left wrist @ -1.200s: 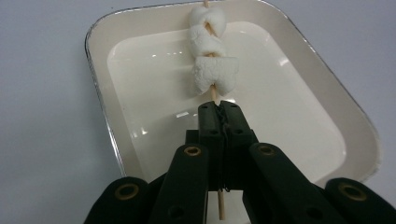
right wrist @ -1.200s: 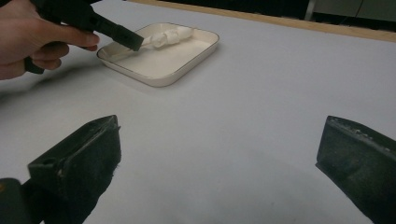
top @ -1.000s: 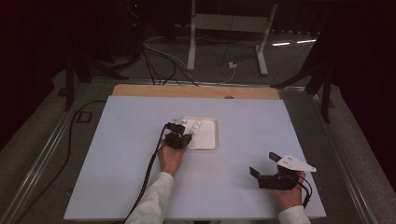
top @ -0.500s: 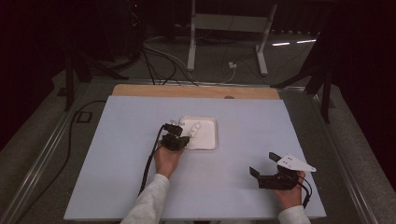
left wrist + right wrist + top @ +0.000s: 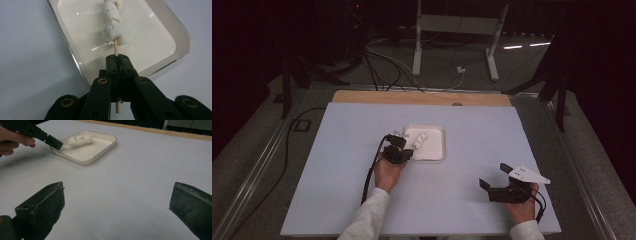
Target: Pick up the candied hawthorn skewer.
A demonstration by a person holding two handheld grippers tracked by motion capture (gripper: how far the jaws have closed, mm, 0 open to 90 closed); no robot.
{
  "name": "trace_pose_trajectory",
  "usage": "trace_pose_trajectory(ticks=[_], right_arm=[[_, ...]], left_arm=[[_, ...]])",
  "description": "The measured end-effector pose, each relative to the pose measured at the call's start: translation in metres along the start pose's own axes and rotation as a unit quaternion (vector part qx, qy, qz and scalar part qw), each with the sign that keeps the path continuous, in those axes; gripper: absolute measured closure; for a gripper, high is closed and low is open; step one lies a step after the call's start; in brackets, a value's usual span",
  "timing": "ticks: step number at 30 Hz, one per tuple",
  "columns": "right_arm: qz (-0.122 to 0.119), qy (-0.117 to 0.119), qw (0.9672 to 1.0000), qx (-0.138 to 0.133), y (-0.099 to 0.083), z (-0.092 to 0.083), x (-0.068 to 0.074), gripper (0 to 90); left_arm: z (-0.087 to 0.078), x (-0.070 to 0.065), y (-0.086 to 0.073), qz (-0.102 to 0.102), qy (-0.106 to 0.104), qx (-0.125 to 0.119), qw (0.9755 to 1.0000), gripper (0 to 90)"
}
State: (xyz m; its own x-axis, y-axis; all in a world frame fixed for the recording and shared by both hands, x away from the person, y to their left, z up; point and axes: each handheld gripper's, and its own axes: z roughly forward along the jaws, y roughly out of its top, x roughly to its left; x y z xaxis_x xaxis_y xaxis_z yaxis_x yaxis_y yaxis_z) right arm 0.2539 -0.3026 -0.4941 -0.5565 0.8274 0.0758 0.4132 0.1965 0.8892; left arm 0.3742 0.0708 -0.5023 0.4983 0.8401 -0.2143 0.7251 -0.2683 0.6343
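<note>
Now, skewer: we saw the thin wooden skewer threaded with white marshmallows [image 5: 113,21] pinched at its bare stick end, its loaded part over the white rectangular tray with a dark rim [image 5: 180,37].
Left tool: our left gripper [image 5: 117,62] was clenched tight on the stick, jaws pressed together around it.
Right tool: our right gripper [image 5: 117,202] sat released, jaws spread wide, resting low on the pale blue table cover [image 5: 337,150] well apart from the tray.
Done so far: by our reckoning the marshmallows were already on the stick and the skewer was at the tray.
Left to do: we judged it remained to let go.
Change: against the earlier frame, our left hand [image 5: 388,172] had shifted only slightly by the tray's near corner; the right hand [image 5: 521,207] looked unmoved.
</note>
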Motion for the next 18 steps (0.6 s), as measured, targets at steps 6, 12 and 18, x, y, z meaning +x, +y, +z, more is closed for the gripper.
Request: trace_pose_trajectory(ticks=[6,12,18], right_arm=[[0.001,-0.001,1.0000,-0.001,0.000,0.000,-0.001,0.0],[0.002,-0.001,1.0000,0.001,0.000,0.001,0.000,0.0],[0.026,0.008,0.9996,-0.002,0.002,0.003,0.000,0.0]], left_arm=[[-0.014,0.001,-0.004,0.003,-0.006,-0.034,0.9994,89.8],[-0.030,0.004,-0.013,0.004,-0.012,-0.071,0.9974,89.8],[-0.044,0.007,-0.021,0.006,-0.010,-0.095,0.9954,89.8]])
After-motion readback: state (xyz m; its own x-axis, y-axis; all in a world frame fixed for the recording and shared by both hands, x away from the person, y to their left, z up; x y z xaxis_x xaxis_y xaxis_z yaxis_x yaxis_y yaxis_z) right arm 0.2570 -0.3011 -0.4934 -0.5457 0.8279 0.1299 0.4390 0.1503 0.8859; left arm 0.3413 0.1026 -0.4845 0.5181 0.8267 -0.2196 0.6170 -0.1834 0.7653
